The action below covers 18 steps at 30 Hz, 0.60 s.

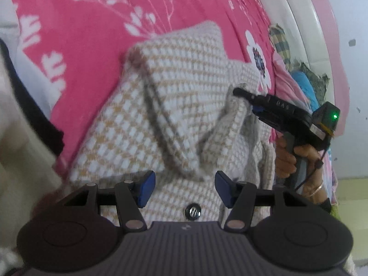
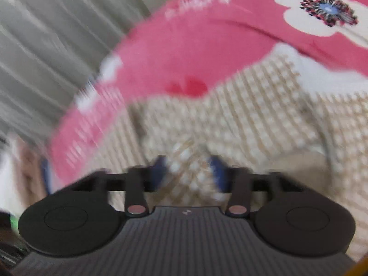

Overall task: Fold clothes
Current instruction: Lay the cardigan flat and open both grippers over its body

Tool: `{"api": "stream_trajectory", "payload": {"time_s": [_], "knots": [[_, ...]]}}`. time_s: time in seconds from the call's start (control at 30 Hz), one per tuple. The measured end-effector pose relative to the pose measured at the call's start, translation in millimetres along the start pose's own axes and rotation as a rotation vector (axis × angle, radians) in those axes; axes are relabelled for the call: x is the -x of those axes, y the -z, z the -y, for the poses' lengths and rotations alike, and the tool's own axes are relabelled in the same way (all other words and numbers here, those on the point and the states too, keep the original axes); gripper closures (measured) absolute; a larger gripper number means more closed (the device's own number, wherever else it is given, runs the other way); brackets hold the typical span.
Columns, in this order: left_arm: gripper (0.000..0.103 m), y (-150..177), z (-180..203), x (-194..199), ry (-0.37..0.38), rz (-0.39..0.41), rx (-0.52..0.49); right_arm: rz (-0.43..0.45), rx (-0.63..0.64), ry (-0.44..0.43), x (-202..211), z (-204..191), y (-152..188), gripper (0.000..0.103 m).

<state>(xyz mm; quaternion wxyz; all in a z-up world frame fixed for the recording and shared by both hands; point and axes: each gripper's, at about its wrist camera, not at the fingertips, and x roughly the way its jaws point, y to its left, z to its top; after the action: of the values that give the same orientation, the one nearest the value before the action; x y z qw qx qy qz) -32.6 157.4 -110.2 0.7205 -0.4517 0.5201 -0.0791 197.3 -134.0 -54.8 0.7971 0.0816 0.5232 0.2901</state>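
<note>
A beige and white houndstooth knit garment (image 1: 184,105) lies partly folded on a pink floral bedsheet (image 1: 92,34). My left gripper (image 1: 184,189) is open just above its near edge, next to a dark button (image 1: 193,211). My right gripper (image 1: 241,94) shows in the left wrist view, shut on a raised fold of the garment at its right side. In the blurred right wrist view, the right gripper (image 2: 189,172) has a bunch of the garment (image 2: 264,119) between its blue pads.
A pink headboard with white padding (image 1: 306,23) stands at the right. Checked and blue clothes (image 1: 296,73) are piled beside it. A dark strap and pale cloth (image 1: 34,115) lie at the left. Grey curtain (image 2: 46,34) hangs beyond the bed edge.
</note>
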Motion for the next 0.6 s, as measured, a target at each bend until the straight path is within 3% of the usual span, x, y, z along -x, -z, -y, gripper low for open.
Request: {"api": "stream_trajectory", "payload": {"time_s": [0.1, 0.23, 0.47, 0.53, 0.6], "knots": [[0.046, 3, 1, 2, 0.025, -0.026, -0.048, 0.004, 0.001, 0.016, 33, -11, 19, 0.086], [0.045, 11, 4, 18, 0.066, -0.056, -0.119, 0.074, 0.022, -0.005, 111, -39, 61, 0.086], [0.044, 39, 23, 67, 0.056, -0.1, -0.316, -0.034, -0.079, 0.042, 184, -73, 199, 0.076], [0.041, 48, 36, 91, 0.046, -0.122, -0.422, -0.025, -0.099, 0.069, 197, -77, 228, 0.068], [0.036, 61, 46, 119, 0.023, -0.147, -0.524, 0.064, -0.077, 0.109, 214, -88, 251, 0.043]]}}
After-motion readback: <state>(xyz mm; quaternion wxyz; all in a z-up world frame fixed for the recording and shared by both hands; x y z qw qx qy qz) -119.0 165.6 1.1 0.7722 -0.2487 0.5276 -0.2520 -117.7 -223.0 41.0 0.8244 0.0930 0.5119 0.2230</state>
